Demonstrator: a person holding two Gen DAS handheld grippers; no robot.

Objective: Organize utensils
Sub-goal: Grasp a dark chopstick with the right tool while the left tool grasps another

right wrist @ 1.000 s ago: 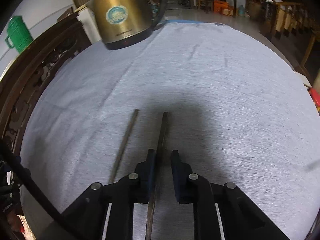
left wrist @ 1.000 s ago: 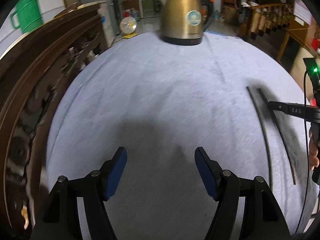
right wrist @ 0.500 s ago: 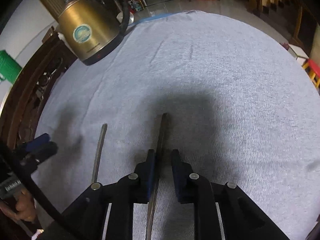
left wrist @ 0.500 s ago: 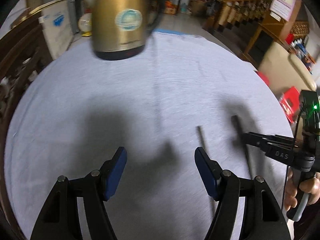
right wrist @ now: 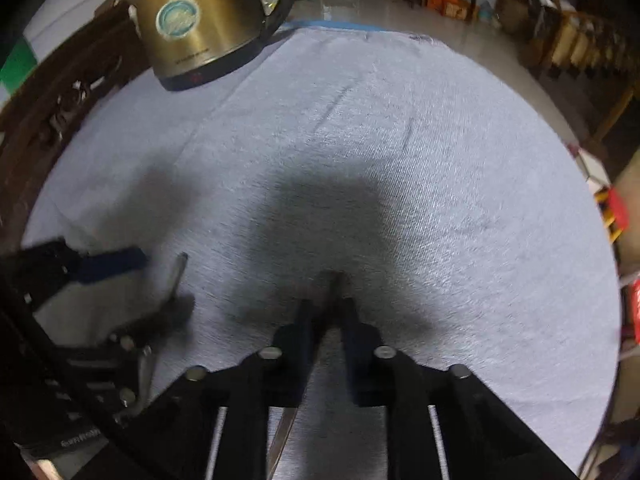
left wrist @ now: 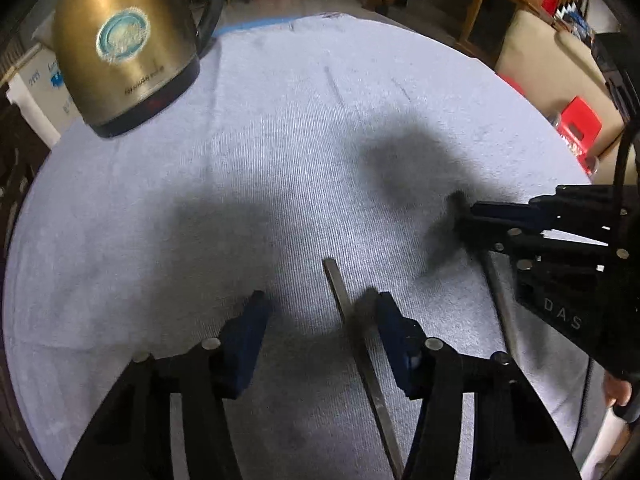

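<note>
One thin dark metal chopstick (left wrist: pixel 344 300) is seen on the grey cloth-covered table (left wrist: pixel 280 140), between the closing, not yet touching jaws of the left gripper (left wrist: pixel 316 312). A second chopstick (right wrist: pixel 334 280) is pinched by the right gripper (right wrist: pixel 326 308). A brass-coloured kettle (left wrist: pixel 124 44) stands well apart.

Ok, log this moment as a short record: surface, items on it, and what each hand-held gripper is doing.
surface: grey-blue cloth over the table
kettle: brass-coloured kettle standing at the far left of the cloth
left chopstick: flat on the cloth, between the left hand-held gripper's blue pads
left hand-held gripper: jaws have just been closing, not yet pressing on it
right chopstick: clamped
right hand-held gripper: shut on the right chopstick
</note>
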